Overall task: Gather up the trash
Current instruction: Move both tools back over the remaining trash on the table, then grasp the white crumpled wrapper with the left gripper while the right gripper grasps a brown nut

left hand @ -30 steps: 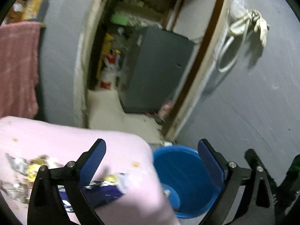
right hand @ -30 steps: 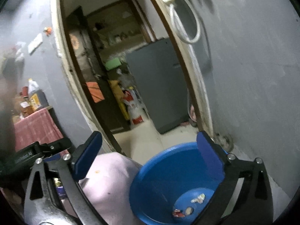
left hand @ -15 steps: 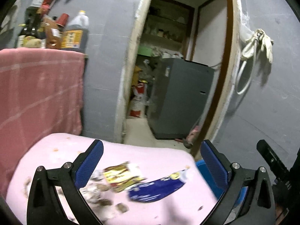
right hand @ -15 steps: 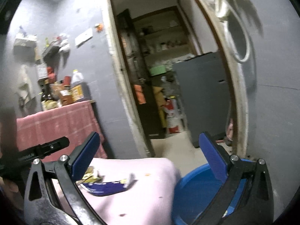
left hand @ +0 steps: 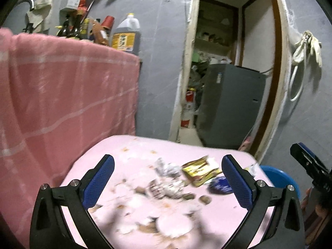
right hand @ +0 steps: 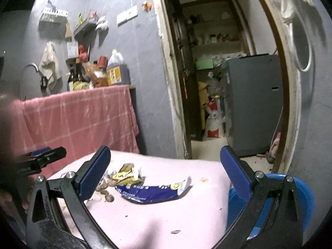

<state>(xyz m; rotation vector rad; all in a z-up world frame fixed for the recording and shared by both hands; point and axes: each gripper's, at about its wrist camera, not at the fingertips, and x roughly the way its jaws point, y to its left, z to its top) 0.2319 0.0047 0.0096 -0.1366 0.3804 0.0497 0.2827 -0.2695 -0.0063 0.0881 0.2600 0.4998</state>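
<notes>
A pink table [left hand: 134,147] [right hand: 157,224] carries scattered trash: a yellow wrapper [left hand: 200,170] [right hand: 126,173], a blue wrapper [left hand: 220,186] [right hand: 151,193], crumpled silver bits [left hand: 166,168] and nut shells [left hand: 204,199] [right hand: 108,197]. My left gripper [left hand: 166,184] is open and empty above the near trash. My right gripper [right hand: 166,176] is open and empty over the blue wrapper. A blue basin [left hand: 280,178] [right hand: 305,195] sits on the floor past the table's right edge.
A pink-clothed counter [left hand: 62,87] [right hand: 78,120] with bottles [left hand: 125,34] stands at left. A doorway behind leads to a grey fridge [left hand: 228,108] [right hand: 255,103]. Gloves and a hose [left hand: 307,45] hang on the right wall. The right gripper's body [left hand: 311,166] shows at right, the left's [right hand: 41,159] at left.
Both grippers have swung up and left from the blue basin toward the table. The trash pile now fills both views, and the basin has slid to the right edge.
</notes>
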